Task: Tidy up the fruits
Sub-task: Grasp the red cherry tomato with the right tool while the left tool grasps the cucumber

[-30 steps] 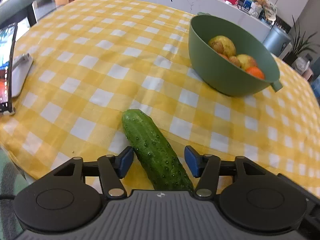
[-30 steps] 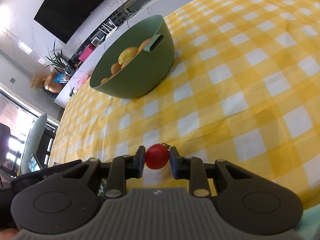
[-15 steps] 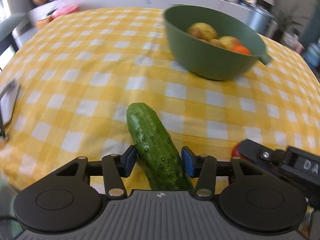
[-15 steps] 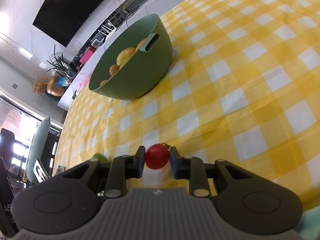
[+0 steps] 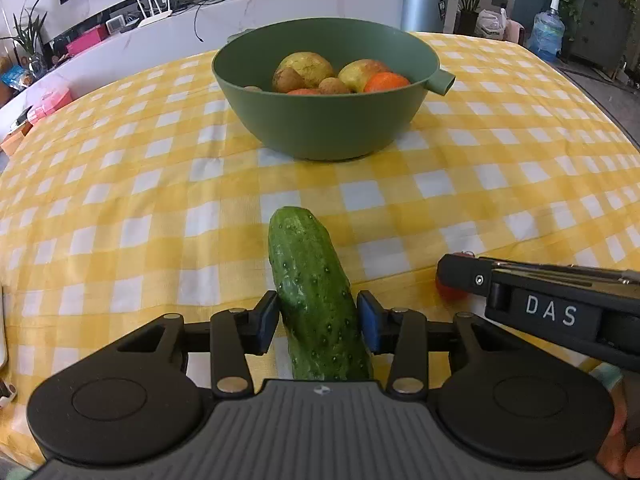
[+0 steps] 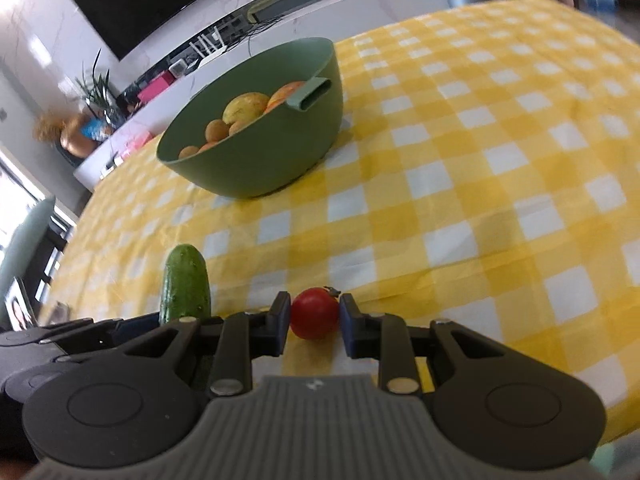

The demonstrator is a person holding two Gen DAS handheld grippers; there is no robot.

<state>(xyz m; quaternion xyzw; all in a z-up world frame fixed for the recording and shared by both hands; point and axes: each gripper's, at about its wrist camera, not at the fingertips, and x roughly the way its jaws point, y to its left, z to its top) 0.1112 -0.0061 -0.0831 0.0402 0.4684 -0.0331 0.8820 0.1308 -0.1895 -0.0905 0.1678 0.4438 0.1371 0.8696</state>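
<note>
A dark green cucumber (image 5: 312,280) lies on the yellow checked tablecloth (image 5: 120,208), pointing toward the green bowl (image 5: 332,128). My left gripper (image 5: 317,320) straddles its near half. Its jaws are closing, and both blue pads touch the cucumber's sides. To the right, my right gripper (image 6: 315,316) is shut on a small red tomato (image 6: 315,312) just above the cloth. The bowl (image 6: 260,164) holds several fruits, among them pears and an orange. In the right wrist view the cucumber (image 6: 185,284) shows to the left of the tomato.
The table's near edge runs just under both grippers. A tablet (image 6: 18,308) stands at the far left. Behind the table are a white counter (image 5: 240,4), a grey bin (image 5: 424,6) and a water bottle (image 5: 546,30).
The left gripper's jaws have narrowed from well apart onto the cucumber, and its view has rolled so that the bowl is straight ahead. The right gripper still holds the tomato and has tilted a little.
</note>
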